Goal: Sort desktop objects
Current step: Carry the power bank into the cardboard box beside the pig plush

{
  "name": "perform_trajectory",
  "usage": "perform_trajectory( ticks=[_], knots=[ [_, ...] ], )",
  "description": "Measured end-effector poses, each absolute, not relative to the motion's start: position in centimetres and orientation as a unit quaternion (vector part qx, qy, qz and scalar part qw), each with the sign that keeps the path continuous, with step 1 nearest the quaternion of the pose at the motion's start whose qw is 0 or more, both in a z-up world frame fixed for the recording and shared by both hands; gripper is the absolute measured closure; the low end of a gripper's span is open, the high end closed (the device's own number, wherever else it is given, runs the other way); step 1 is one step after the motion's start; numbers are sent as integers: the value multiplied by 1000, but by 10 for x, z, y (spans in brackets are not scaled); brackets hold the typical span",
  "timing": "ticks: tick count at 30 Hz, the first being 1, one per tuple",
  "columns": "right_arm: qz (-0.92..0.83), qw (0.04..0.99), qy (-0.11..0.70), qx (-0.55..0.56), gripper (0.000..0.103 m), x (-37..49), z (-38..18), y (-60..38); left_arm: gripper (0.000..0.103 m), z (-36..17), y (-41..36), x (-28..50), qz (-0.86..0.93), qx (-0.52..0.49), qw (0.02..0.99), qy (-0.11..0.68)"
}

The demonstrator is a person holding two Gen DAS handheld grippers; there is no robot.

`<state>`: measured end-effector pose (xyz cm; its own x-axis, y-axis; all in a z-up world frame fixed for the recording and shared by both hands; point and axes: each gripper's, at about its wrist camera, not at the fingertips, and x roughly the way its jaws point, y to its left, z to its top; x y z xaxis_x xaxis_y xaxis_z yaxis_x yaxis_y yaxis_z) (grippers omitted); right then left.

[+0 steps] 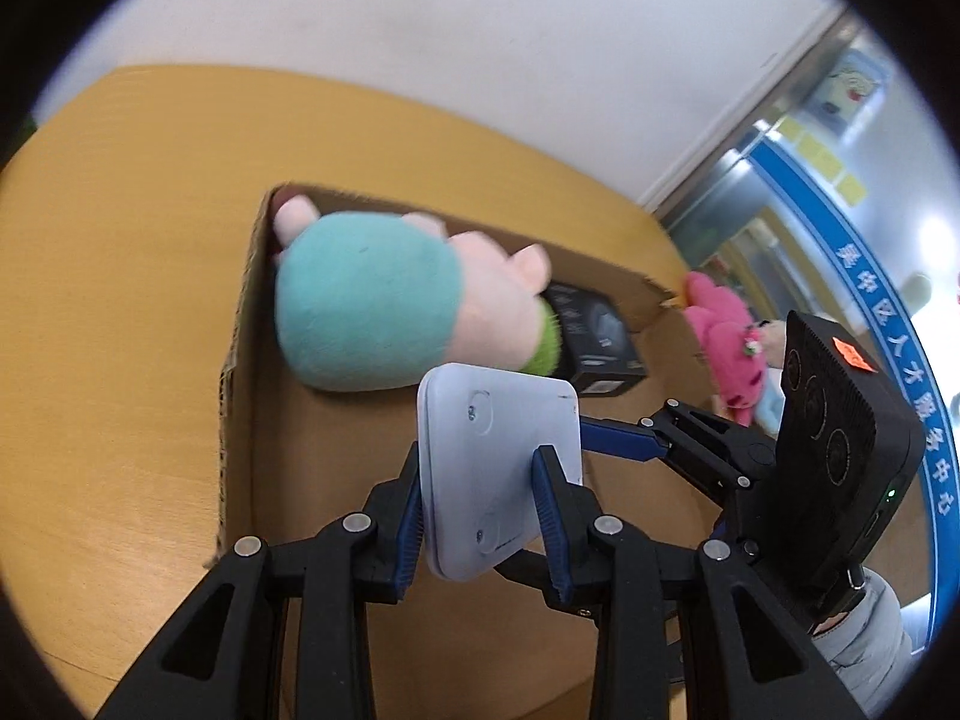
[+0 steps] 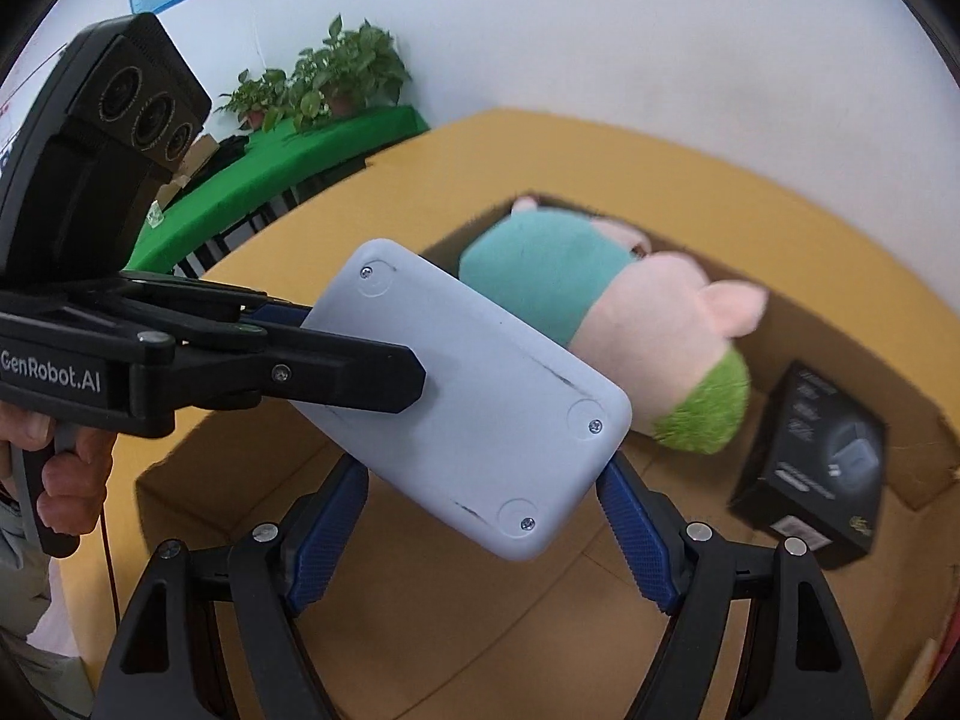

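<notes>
Left gripper [image 1: 480,504]: jaws narrow, clamped across the thin edges of a pale grey flat case [image 1: 501,468]; both blue pads press on it. The case stands nearly upright between the jaws, its screwed back face showing in the right wrist view [image 2: 480,396].

Right gripper [image 2: 483,534]: jaws wide. The lower end of the case sits between them; the right pad looks to touch its corner, and the left pad's contact cannot be told from this angle, so the grip is unclear.

Beyond both sets of jaws lies an open cardboard box [image 1: 240,372] on the yellow desk [image 1: 120,240]. Inside it, past the case: a plush toy [image 1: 384,306] with teal body, pink head and green end, and just to its right a small black carton [image 1: 594,342]. A pink plush [image 1: 726,348] lies outside the box's far right corner.
</notes>
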<state>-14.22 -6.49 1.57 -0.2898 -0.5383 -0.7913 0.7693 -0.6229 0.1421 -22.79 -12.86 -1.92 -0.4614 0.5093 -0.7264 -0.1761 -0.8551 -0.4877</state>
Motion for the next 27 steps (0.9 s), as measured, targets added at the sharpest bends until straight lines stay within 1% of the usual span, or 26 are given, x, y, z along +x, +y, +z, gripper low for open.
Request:
perform_trajectory(
  ticks=[5, 10, 12, 14, 20, 21, 22, 24, 27],
  knots=[
    [-763, 417, 118, 479, 26, -170, -22, -76, 71, -48, -133, -251, 812, -525, 182, -179],
    [-746, 410, 107, 514, 29, -184, -45, -86, 70, -56, -126, -260, 805, -553, 151, -151],
    [-747, 408, 101, 516, 30, -187, -49, -88, 68, -56, -127, -263, 801, -561, 139, -156],
    [-745, 408, 83, 521, 30, -192, -51, -87, 67, -53, -124, -264, 804, -564, 128, -141],
    [-744, 407, 76, 524, 30, -187, -49, -89, 67, -43, -120, -264, 810, -567, 103, -112],
    [-744, 407, 74, 524, 30, -186, -50, -90, 65, -41, -121, -263, 811, -566, 100, -109],
    [-744, 407, 72, 526, 30, -186, -50, -91, 59, -38, -123, -262, 814, -564, 92, -103],
    [-740, 411, 66, 529, 30, -187, -49, -93, 54, -31, -131, -260, 823, -554, 77, -99],
    [-738, 416, 52, 529, 30, -186, -50, -99, 53, -23, -144, -261, 829, -545, 68, -107]
  ],
)
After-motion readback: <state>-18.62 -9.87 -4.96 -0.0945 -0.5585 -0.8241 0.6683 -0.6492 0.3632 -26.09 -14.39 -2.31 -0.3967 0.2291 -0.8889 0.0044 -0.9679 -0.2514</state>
